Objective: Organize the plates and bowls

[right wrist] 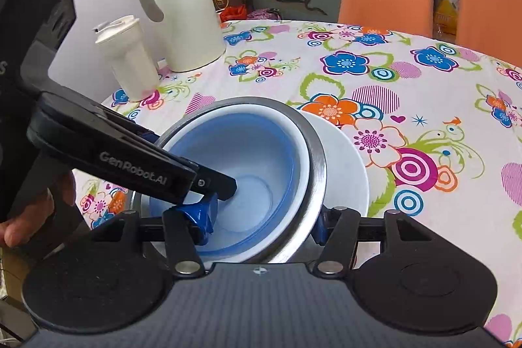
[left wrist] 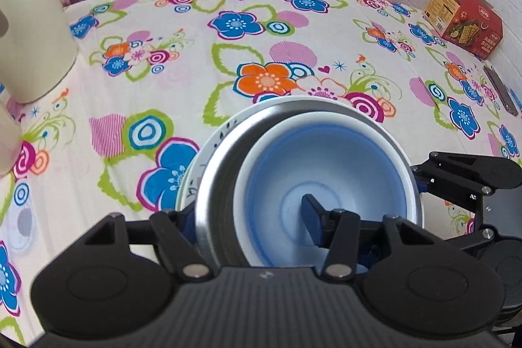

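Both my left gripper [left wrist: 248, 217] and right gripper [right wrist: 262, 217] straddle the nested bowls' [right wrist: 248, 165] rims, grip unconfirmed; I must squeeze evenly before lifting

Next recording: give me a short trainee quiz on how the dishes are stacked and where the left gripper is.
1. True or false: the blue bowl sits nested inside the steel bowl.
2. What lies directly under the steel bowl? A) a white plate; B) a wooden tray; C) a folded towel.
3. Fill in: one finger of the left gripper reaches ____ the blue bowl, while the other stays outside the steel bowl.

Key: 1 true; 2 A; 3 inside.
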Tool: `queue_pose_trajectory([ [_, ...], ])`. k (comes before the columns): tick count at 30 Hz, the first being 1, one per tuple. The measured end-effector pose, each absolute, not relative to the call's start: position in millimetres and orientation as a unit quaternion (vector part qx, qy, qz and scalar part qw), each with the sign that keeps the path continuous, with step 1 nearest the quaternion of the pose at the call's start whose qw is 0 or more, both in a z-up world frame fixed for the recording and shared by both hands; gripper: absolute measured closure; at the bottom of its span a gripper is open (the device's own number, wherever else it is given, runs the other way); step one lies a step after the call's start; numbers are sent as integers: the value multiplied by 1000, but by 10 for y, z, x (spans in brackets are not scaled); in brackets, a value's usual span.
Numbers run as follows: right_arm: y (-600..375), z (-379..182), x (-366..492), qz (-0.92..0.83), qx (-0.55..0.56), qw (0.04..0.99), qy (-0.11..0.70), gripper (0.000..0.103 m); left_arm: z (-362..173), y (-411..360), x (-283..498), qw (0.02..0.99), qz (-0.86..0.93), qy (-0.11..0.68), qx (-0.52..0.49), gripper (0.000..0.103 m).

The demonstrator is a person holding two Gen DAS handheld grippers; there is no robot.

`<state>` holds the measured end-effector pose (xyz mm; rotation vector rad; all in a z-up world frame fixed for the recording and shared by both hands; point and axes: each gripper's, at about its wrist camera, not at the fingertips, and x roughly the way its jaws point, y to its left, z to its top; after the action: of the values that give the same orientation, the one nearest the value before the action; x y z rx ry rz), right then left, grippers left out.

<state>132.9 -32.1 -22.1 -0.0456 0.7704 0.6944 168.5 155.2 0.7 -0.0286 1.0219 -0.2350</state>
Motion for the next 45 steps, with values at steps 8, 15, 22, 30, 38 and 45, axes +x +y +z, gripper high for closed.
queue_pose_trajectory([
  [8, -357, -249, 1332, 337, -13, 862, 379, 59, 119, 1485, 1642, 887, -97, 450, 31, 29],
  [15, -579, -76, 1317, 297, 4, 893, 339, 59, 387, 1554, 1546, 910, -71, 407, 28, 29],
  [22, -957, 100, 1360, 255, 60, 917, 300, 57, 558, 1372, 1307, 938, -47, 344, -13, 29],
  [30, -1278, 63, 1269, 194, 117, 931, 286, 55, 585, 972, 925, 952, -24, 302, -35, 28],
  [38, -1511, 10, 894, 137, 145, 936, 289, 54, 481, 537, 431, 955, -27, 296, -17, 8],
  [45, -1665, 44, 499, 113, 138, 946, 271, 53, 402, 282, 40, 960, -36, 279, 16, 1],
])
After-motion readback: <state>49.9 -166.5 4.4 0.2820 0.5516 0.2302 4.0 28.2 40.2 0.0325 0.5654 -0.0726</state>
